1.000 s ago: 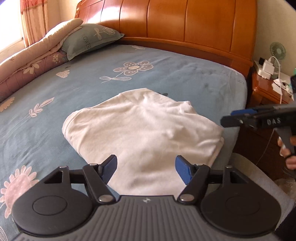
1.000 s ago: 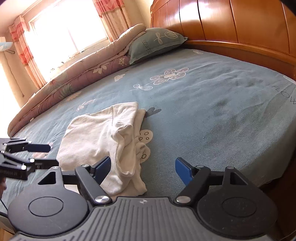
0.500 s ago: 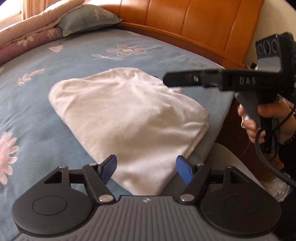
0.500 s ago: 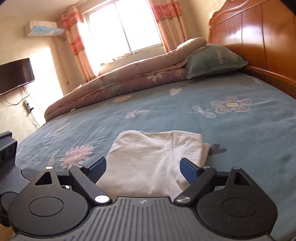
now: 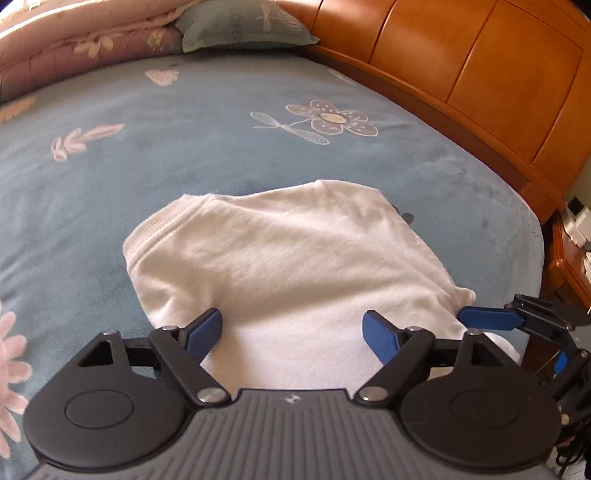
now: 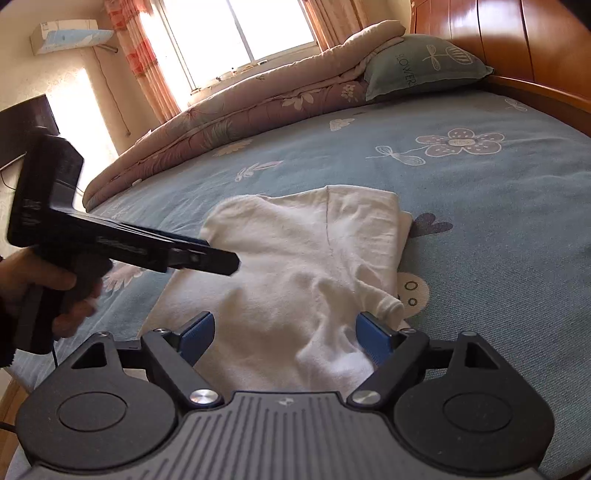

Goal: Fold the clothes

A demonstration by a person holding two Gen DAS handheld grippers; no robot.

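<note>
A white garment [image 5: 295,266] lies folded into a rough rectangle on the blue flowered bed sheet [image 5: 184,155]; its ribbed hem faces far left. My left gripper [image 5: 291,332] hovers open over its near edge, nothing between the blue pads. In the right wrist view the same white garment [image 6: 306,266] lies ahead, and my right gripper [image 6: 284,334] is open just above its near end. From the left wrist view, the right gripper's blue fingertip [image 5: 487,318] touches the garment's right corner. A hand [image 6: 48,288] holds the left gripper's body [image 6: 110,240].
A wooden headboard [image 5: 480,74] runs along the bed's right side, with a nightstand [image 5: 569,254] past it. A rolled quilt [image 6: 240,107] and green pillow [image 6: 421,66] lie at the far end under a window [image 6: 240,29].
Both grippers have come in low over the garment's near edge. The right gripper swung from above the cloth to its right corner. Jaws stayed open.
</note>
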